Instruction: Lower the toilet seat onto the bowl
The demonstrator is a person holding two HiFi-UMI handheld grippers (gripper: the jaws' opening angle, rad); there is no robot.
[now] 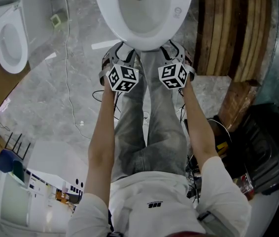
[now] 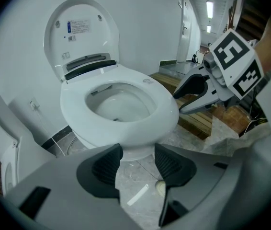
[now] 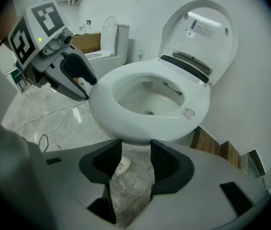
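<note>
Light: bright and even around you; ceiling strip (image 2: 209,9) glows.
Glare: sheen on floor (image 3: 54,119).
Edges: your gripper views bend, corners black.
Focus: sharp.

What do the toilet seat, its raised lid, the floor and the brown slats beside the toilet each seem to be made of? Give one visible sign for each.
Toilet seat: probably glossy white plastic; smooth, with soft highlights.
Lid: likely the same plastic; a thin moulded shell.
Floor: polished grey stone or tile; veined and reflective.
Slats: wood, seemingly matt; brown streaked boards with gaps.
</note>
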